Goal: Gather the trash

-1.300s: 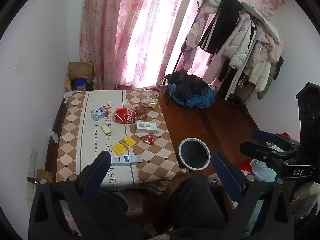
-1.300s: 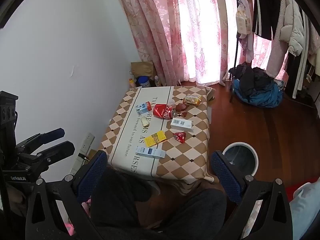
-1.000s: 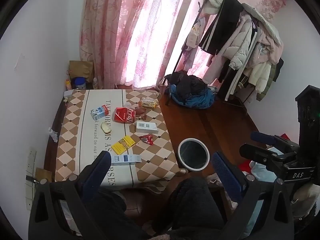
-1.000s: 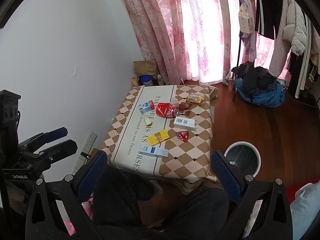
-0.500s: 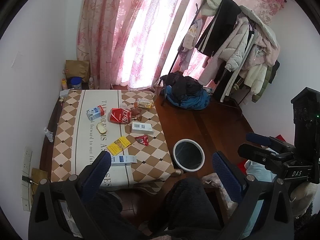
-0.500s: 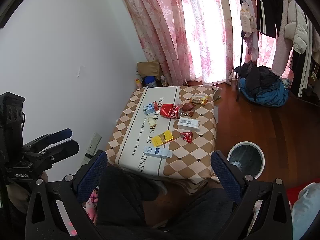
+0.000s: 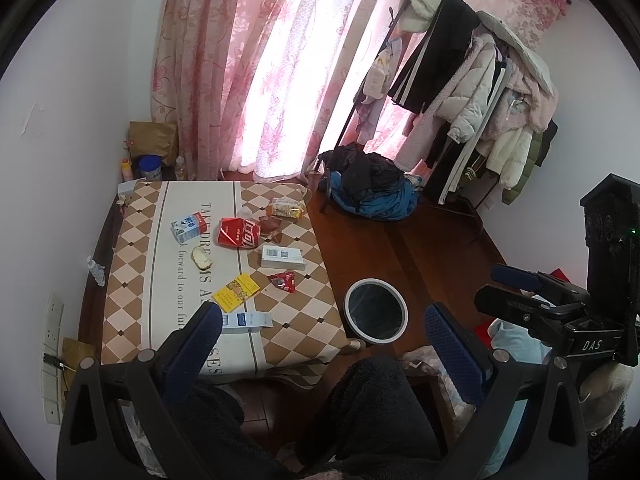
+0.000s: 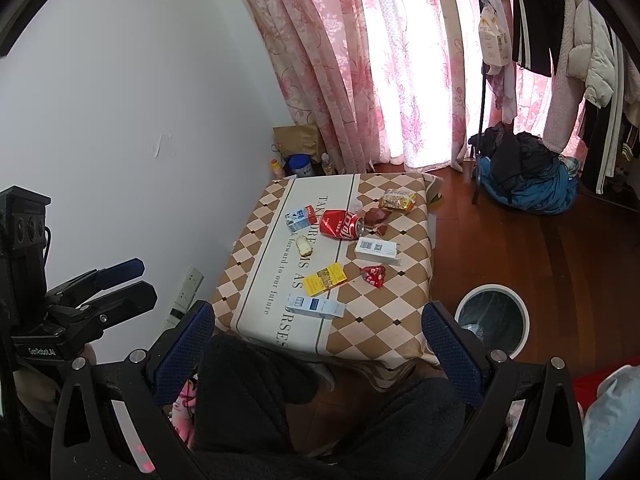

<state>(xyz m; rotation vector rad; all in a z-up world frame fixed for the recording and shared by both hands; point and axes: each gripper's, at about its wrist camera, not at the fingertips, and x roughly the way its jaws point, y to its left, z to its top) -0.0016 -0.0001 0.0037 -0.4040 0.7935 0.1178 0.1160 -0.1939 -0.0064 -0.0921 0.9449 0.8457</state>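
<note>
A low table with a brown-and-cream checked cloth (image 7: pixel 132 264) (image 8: pixel 404 312) carries several pieces of trash: a crushed red can (image 7: pixel 239 233) (image 8: pixel 342 224), a small milk carton (image 7: pixel 186 226), a white box (image 7: pixel 282 257) (image 8: pixel 377 251), a yellow packet (image 7: pixel 236 293) (image 8: pixel 325 280), a red wrapper (image 7: pixel 283 281) (image 8: pixel 373 275), a blue-and-white box (image 7: pixel 246 320) (image 8: pixel 315 306) and a snack bag (image 7: pixel 285 208). A round white-rimmed bin (image 7: pixel 376 311) (image 8: pixel 491 322) stands on the floor right of the table. My left gripper (image 7: pixel 320 332) and right gripper (image 8: pixel 318 332) are both open and empty, held high above the table's near edge.
Pink curtains cover the window behind the table. A clothes rack with coats (image 7: pixel 480 80) and a pile of dark and blue clothes (image 7: pixel 372 196) stand at the right. A paper bag and bottles (image 7: pixel 150 152) sit in the corner. The person's dark-clad legs fill the bottom of both views.
Both grippers have risen and drawn back a little, so the table and bin look slightly smaller and lower. Both stay open. Nothing on the table has moved.
</note>
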